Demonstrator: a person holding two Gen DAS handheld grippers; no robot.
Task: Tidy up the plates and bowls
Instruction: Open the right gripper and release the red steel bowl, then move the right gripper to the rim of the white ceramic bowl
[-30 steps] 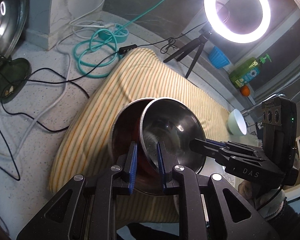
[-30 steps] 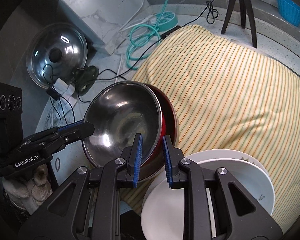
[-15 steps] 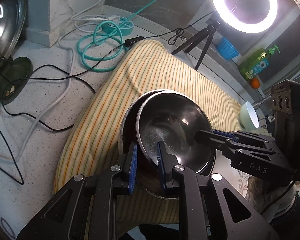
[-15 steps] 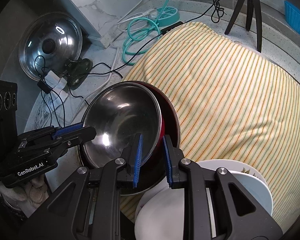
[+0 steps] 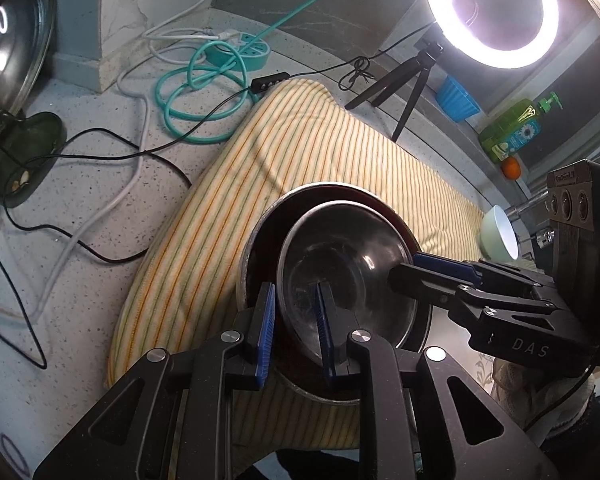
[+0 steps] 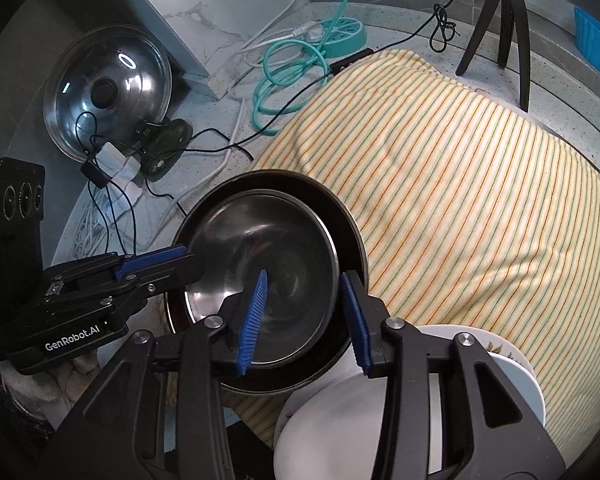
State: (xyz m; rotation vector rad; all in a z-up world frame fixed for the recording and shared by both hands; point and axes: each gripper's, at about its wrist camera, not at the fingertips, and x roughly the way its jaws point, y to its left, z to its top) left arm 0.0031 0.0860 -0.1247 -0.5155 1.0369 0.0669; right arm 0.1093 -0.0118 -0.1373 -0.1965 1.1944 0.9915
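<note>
A small steel bowl lies nested inside a larger dark-lined bowl on a striped cloth. My left gripper is shut on the steel bowl's near rim, one pad inside and one outside. In the right wrist view the left gripper meets that bowl's left edge. My right gripper has its jaws opening: the steel bowl's rim passes between the pads, which do not press on it. The left wrist view shows the right gripper at the bowl's right edge.
White plates are stacked at the cloth's near right corner, under my right gripper. A mint bowl sits at the far right. Cables, a pot lid and a ring light tripod surround the cloth.
The steel bowl has come down from a tilt and settled level inside the larger bowl. The right gripper's jaws have spread off its rim. The left gripper keeps its hold.
</note>
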